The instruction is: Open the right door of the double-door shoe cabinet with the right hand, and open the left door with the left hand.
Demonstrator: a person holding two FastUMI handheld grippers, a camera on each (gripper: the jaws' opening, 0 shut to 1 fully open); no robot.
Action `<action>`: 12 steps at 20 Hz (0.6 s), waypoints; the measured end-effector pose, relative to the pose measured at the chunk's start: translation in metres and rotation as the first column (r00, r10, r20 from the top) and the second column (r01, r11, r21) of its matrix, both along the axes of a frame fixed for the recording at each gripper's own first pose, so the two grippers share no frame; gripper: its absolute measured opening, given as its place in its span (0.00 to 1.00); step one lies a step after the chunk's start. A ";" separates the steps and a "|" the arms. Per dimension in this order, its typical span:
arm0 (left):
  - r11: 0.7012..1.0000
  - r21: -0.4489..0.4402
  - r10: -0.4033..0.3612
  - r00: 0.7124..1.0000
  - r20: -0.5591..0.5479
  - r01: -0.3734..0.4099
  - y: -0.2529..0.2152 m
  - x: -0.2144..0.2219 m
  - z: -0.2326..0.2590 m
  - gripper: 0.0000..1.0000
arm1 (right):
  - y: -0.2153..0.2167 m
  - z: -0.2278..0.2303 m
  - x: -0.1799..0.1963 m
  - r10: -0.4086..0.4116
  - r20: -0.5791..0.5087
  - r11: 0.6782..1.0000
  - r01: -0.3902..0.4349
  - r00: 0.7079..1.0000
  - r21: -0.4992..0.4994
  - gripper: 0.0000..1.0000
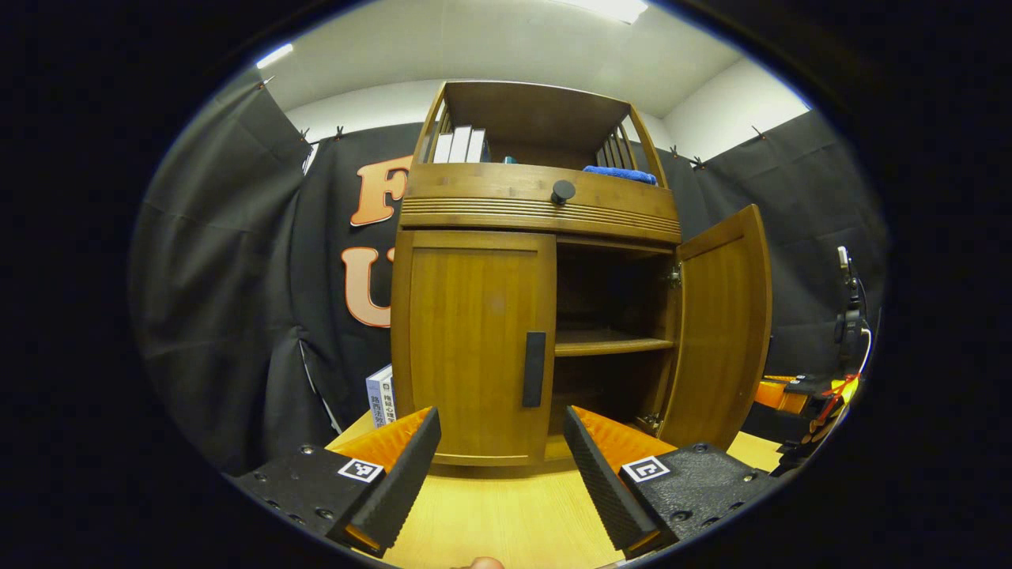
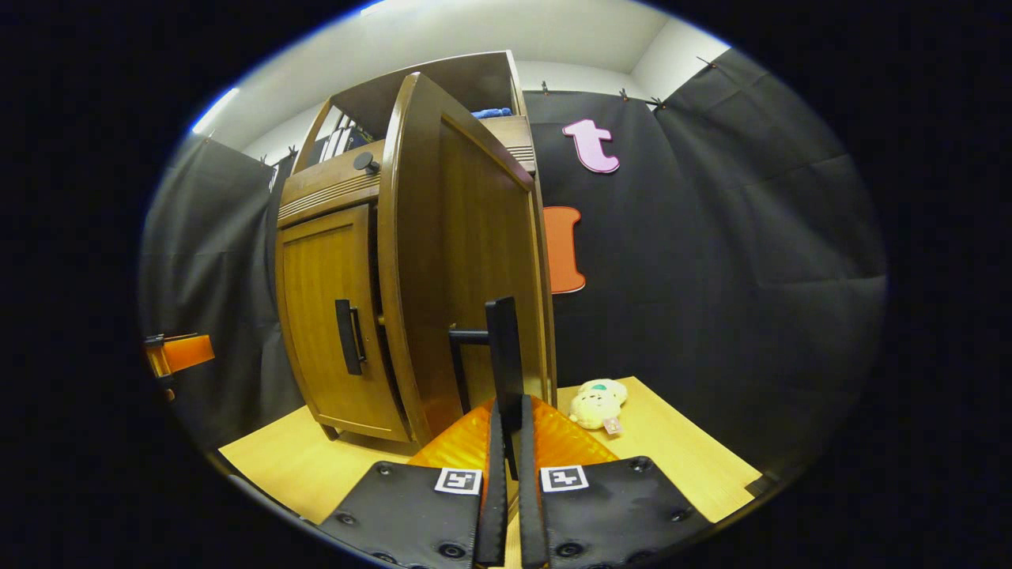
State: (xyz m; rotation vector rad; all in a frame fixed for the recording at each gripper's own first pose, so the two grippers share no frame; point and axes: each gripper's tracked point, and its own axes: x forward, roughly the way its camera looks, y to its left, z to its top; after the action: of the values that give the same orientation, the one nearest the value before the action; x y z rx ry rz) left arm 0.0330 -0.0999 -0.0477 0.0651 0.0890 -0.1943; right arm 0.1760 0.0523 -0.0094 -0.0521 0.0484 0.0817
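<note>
We have the right door (image 2: 466, 261) swung well out, with the right hand-held gripper (image 2: 506, 466) clenched on its handle (image 2: 504, 356). The left door (image 1: 470, 348) of the shoe cabinet (image 1: 538, 205) is shut; the left hand-held gripper (image 1: 502, 466) hangs released before it, jaws spread, short of the left door handle (image 1: 534, 369). We judge the next step is to bring the jaws astride that handle, close, then pull along the hinge arc. Bare table (image 1: 506, 514) lies in front; a book (image 1: 381, 395) stands just left of the cabinet, near the door's swing.
</note>
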 end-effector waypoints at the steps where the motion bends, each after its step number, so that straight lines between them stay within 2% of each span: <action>1: 1.000 0.001 0.002 1.000 -0.004 -0.002 -0.003 0.001 -0.003 0.92 | -0.002 0.000 0.001 0.000 0.000 1.000 0.000 1.000 0.005 0.14; 7: 1.000 0.001 0.003 1.000 -0.029 -0.003 -0.020 0.014 -0.018 0.92 | -0.017 0.005 0.001 -0.010 0.017 1.000 0.010 1.000 -0.004 0.14; 8: 1.000 0.001 0.002 1.000 -0.030 -0.002 -0.023 0.016 -0.019 0.95 | -0.020 0.006 0.001 -0.012 0.020 1.000 0.012 1.000 -0.004 0.14; 12: 1.000 -0.007 -0.012 0.998 -0.054 0.011 -0.038 0.025 -0.030 0.92 | -0.033 0.008 0.004 -0.031 0.026 0.999 0.031 0.999 0.019 0.13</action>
State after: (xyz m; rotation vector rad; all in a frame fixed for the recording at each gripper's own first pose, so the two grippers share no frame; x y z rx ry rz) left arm 0.0583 -0.1382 -0.0773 0.0539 0.1417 -0.2077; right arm 0.1804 0.0193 -0.0016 -0.0343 0.0218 0.0504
